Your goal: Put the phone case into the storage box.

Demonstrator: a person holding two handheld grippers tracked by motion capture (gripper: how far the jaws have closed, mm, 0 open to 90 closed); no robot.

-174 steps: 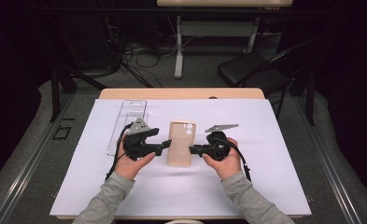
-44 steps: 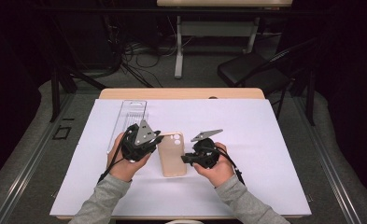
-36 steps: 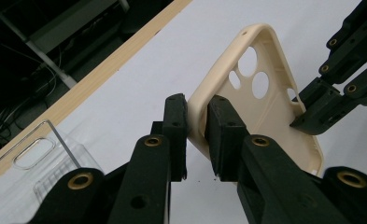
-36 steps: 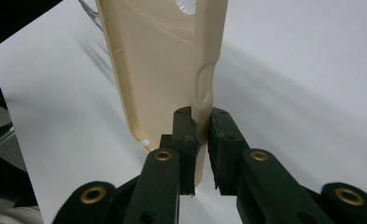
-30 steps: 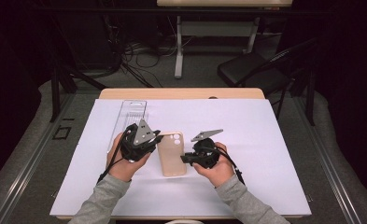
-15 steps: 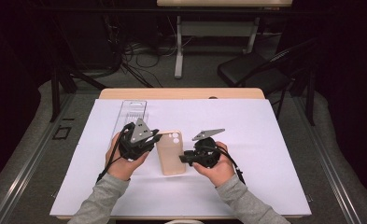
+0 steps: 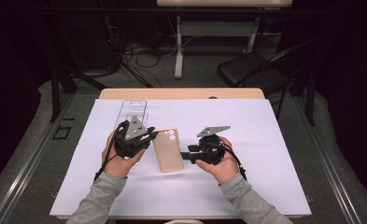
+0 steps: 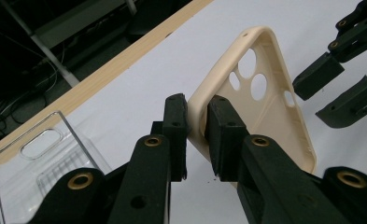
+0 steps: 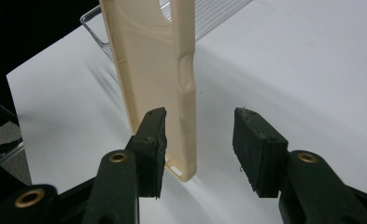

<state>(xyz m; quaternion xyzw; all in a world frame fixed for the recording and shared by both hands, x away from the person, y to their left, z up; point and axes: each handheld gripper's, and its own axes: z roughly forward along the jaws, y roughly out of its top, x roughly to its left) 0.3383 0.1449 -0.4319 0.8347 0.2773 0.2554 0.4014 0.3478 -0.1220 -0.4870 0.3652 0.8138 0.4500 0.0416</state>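
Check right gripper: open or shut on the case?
Open. Right gripper fingers have just been opening; beige phone case stands between them, far pad clear.

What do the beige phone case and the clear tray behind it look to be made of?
The beige phone case looks like soft matte silicone or rubbery plastic: dull, even surface, rounded moulded edges and cutouts, though the left gripper pinching its rim causes no visible bend. The clear tray looks like thin, hard transparent plastic: see-through, glossy edge highlights, ribbed floor. Neither is certain from looks alone.
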